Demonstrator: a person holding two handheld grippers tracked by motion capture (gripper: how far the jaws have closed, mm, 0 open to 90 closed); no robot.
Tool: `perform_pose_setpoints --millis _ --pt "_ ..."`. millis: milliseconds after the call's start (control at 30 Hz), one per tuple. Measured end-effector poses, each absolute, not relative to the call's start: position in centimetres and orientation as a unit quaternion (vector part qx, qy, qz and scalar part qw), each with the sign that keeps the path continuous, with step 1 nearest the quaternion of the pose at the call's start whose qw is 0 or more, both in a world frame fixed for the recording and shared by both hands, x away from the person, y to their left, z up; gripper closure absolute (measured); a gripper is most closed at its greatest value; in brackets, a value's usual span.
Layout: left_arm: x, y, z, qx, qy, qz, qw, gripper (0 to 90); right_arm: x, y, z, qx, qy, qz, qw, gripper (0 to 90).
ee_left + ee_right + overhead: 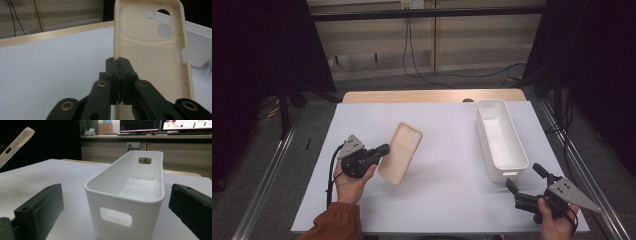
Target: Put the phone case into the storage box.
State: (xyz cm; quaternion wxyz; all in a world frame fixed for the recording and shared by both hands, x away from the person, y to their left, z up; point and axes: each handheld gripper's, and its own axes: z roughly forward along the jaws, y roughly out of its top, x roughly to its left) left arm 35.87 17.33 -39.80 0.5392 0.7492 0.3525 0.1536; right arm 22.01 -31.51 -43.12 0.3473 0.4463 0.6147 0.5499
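A beige phone case (401,151) is held off the white table, tilted, inner side showing. My left gripper (385,148) is shut on its left side wall; in the left gripper view the two black jaws meet on that thin edge (119,66) and the phone case (150,55) rises ahead with its camera cutouts at the top. A long white bin (501,137) lies at the right of the table. My right gripper (524,176) rests near the front right corner, open, jaws wide apart and pointing at the near end of the white bin (127,202).
A white sheet (437,190) covers the wooden table; its far edge (412,96) shows bare wood. Metal rails run along both sides. Dark curtains and cables stand beyond the table. Monitors on a counter show in the right gripper view.
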Motion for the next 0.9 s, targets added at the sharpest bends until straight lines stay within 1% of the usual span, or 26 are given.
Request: perform_pose_setpoints --millis 267,900 --pt "35.6 16.8 -39.8 0.744 0.347 0.153 0.550 87.7 21.8 -31.1 -42.3 0.434 0.615 0.560 0.347 0.0" --pt "34.9 15.5 -39.6 0.744 0.335 0.137 0.562 87.6 21.9 -27.5 -40.1 0.386 0.648 0.585 0.299 0.0"
